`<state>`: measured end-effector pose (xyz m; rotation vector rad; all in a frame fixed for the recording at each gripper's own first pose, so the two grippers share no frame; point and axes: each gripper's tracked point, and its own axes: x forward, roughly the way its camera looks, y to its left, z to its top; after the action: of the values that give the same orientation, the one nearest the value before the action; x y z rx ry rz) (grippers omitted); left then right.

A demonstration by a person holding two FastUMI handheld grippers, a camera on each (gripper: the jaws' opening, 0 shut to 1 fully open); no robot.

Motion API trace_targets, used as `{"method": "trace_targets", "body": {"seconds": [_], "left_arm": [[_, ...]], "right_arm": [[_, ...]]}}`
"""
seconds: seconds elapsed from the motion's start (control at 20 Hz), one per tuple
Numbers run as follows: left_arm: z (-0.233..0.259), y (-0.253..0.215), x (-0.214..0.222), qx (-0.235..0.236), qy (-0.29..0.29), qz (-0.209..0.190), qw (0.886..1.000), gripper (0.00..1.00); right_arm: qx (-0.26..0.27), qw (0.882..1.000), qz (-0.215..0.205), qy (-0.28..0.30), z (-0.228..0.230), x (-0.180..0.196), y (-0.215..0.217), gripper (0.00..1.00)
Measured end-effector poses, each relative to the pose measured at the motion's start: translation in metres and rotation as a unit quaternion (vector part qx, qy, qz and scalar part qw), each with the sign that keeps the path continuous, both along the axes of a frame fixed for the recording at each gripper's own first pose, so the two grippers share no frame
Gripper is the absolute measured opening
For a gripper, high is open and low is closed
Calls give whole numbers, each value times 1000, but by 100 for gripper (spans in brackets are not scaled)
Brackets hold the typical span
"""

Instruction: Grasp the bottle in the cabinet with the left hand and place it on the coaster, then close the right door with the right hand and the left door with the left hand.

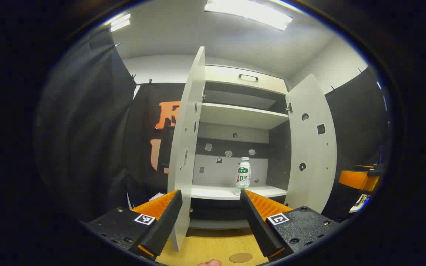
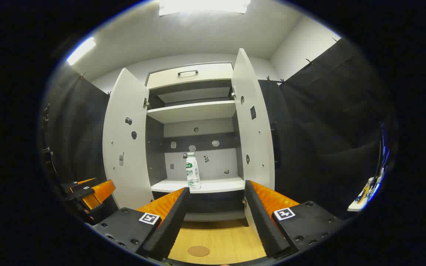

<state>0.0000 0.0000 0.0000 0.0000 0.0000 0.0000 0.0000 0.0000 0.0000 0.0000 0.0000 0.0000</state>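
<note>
Bottle [image 1: 243,176] upright on cabinet shelf [image 1: 220,191], doors apparently wide, coaster [image 2: 198,251] on wooden tabletop [image 2: 220,238], both hand-held grippers [image 1: 210,221] [image 2: 216,218] open.

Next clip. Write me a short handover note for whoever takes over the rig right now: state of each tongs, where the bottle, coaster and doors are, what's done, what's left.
Left tongs: open, empty, aimed at the cabinet, short of the shelf.
Right tongs: open, empty, also in front of the cabinet.
Bottle: upright on the lower shelf, near its front edge, untouched.
Coaster: bare, on the wooden tabletop in front of the cabinet.
Left door and right door: both wide open.
Done: nothing yet.
Left: grasp bottle with left tongs, set it on coaster, close right door with right, then left door with left.
</note>
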Motion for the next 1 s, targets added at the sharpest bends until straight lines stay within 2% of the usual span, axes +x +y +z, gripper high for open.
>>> {"method": "trace_targets", "body": {"seconds": [1.0], "left_arm": [[-6,3,11,-8,10,-1,1000,95]], "right_arm": [[-9,1000,-21,7,-9,0,-7,97]]}}
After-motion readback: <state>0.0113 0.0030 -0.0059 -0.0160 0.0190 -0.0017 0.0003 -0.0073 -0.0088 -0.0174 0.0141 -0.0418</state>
